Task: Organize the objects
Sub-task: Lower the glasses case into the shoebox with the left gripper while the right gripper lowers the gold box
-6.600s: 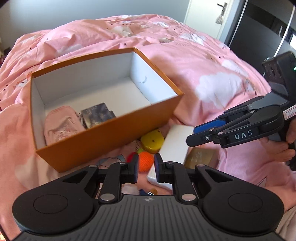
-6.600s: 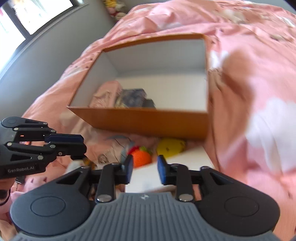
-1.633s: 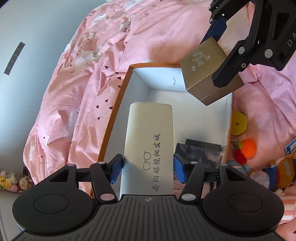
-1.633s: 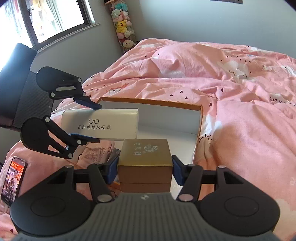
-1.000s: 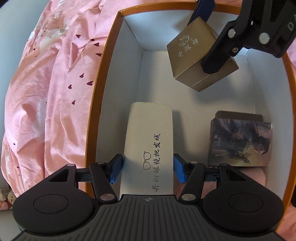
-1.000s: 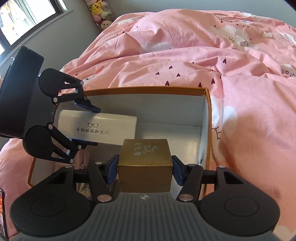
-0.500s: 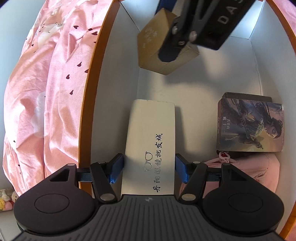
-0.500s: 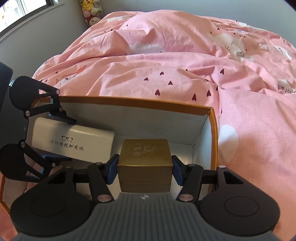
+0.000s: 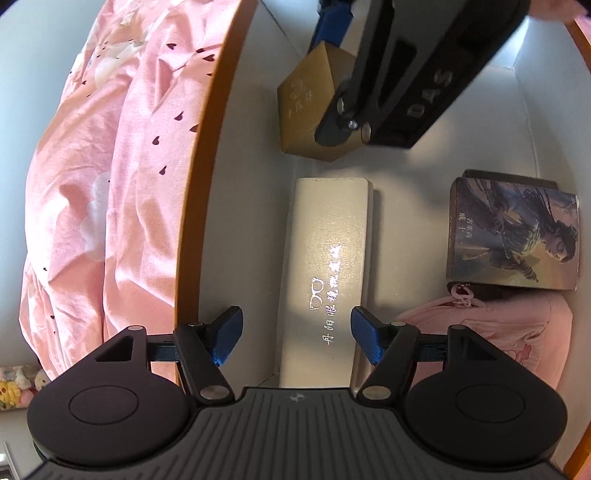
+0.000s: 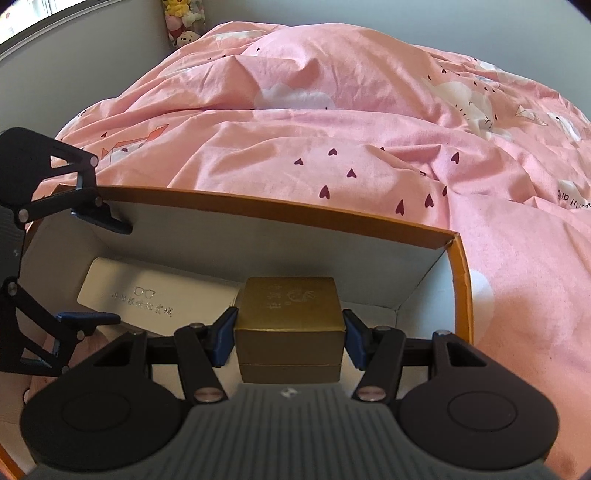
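Note:
An orange box with white inside (image 9: 199,177) (image 10: 458,280) sits on the pink bed. A white glasses case (image 9: 325,280) (image 10: 155,291) lies flat on the box floor along its wall. My left gripper (image 9: 297,338) is open, its fingers apart on either side of the case and clear of it. My right gripper (image 10: 288,338) is shut on a gold box (image 10: 290,321) (image 9: 303,99) and holds it low inside the orange box, just beyond the case's far end.
A dark picture-printed box (image 9: 511,230) and a pink pouch (image 9: 491,332) lie along the other side of the orange box. The pink duvet (image 10: 332,129) surrounds the box. Plush toys (image 10: 181,22) stand by the far wall.
My left gripper has opened and let go of the glasses case, which now rests on the box floor. My right gripper has brought the gold box lower, toward the corner.

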{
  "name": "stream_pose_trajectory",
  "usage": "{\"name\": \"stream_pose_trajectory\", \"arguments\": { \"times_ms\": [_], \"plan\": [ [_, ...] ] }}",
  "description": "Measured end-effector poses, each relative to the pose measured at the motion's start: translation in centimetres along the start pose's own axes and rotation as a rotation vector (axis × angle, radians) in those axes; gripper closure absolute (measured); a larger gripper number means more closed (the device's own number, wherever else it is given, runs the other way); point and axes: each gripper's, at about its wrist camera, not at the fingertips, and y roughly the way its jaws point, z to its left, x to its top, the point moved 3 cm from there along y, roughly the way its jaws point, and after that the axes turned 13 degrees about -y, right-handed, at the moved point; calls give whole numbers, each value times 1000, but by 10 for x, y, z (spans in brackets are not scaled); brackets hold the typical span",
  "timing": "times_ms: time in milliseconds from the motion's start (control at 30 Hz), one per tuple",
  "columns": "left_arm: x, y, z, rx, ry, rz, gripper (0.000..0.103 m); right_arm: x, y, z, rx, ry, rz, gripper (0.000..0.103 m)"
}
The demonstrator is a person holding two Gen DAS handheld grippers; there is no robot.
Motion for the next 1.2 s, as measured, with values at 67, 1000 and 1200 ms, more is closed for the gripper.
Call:
{"name": "stream_pose_trajectory", "arguments": {
  "times_ms": [67, 1000, 1200],
  "plan": [
    [1, -3, 4, -7, -34, -11, 25, 0, 7, 1, -5, 4, 7, 42],
    [10, 14, 7, -53, -365, 53, 30, -14, 9, 7, 215, -238, 115, 41],
    [7, 17, 7, -9, -349, 76, 34, -21, 13, 11, 143, -404, 132, 55]
  ]
}}
